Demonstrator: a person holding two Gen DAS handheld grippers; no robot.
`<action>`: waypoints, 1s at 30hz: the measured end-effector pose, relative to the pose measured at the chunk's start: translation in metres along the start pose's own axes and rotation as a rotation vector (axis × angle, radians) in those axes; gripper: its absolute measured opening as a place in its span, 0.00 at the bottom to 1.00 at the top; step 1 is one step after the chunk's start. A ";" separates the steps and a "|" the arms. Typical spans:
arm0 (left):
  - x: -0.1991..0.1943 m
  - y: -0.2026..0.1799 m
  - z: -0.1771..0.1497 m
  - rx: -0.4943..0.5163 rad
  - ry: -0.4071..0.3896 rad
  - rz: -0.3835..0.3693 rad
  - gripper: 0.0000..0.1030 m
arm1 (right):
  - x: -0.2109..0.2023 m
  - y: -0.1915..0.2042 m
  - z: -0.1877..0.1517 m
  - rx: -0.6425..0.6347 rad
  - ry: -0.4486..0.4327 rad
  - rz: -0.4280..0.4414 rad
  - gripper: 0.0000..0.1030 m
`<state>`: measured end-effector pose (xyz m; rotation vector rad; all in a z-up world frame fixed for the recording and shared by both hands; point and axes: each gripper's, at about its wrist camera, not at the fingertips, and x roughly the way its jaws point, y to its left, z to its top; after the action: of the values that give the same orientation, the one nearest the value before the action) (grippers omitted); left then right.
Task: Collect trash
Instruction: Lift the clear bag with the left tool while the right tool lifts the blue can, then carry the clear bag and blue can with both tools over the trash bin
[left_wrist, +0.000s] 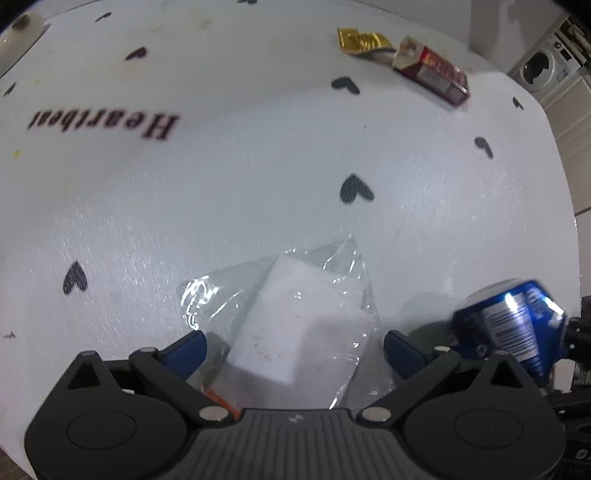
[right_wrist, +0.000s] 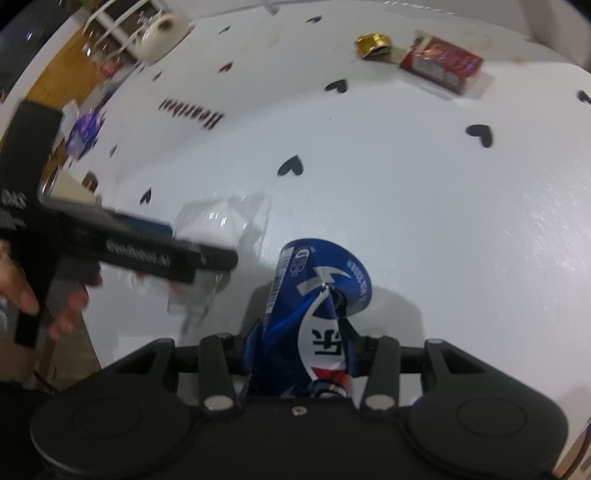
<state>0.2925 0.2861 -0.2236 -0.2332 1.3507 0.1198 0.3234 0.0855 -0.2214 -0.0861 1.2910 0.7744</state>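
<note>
The left gripper stands wide open, its blue-tipped fingers spread to either side of a clear bag that lies flat on the table; neither finger presses the plastic, and a white block shows inside the bag between them. From the right wrist view the same gripper appears as a dark blurred bar over the bag, with the person's left hand on its handle. The right gripper is closed on a crushed blue can, which is pinched at its dented middle and juts forward above the tabletop, casting a shadow below it. In the left wrist view that can sits just to the right of the bag. Farther out, near the far edge of the table, a red pack in clear film lies touching a crumpled gold wrapper; both are well apart from the bag and the can, and both also show in the right view, pack and wrapper. The table's white cover carries black hearts and the word "Heartbeat". A white cup rests at the far left corner.
</note>
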 end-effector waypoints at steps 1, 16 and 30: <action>0.001 0.001 -0.001 -0.005 -0.006 0.003 0.96 | -0.001 0.000 -0.002 0.015 -0.010 -0.004 0.43; -0.043 -0.005 -0.017 0.039 -0.168 -0.043 0.66 | -0.022 0.001 -0.020 0.180 -0.142 -0.067 0.43; -0.099 -0.053 -0.040 0.104 -0.325 -0.094 0.36 | -0.088 0.004 -0.044 0.223 -0.349 -0.183 0.43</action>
<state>0.2445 0.2299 -0.1298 -0.1804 1.0176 0.0073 0.2788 0.0262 -0.1560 0.1060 1.0130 0.4602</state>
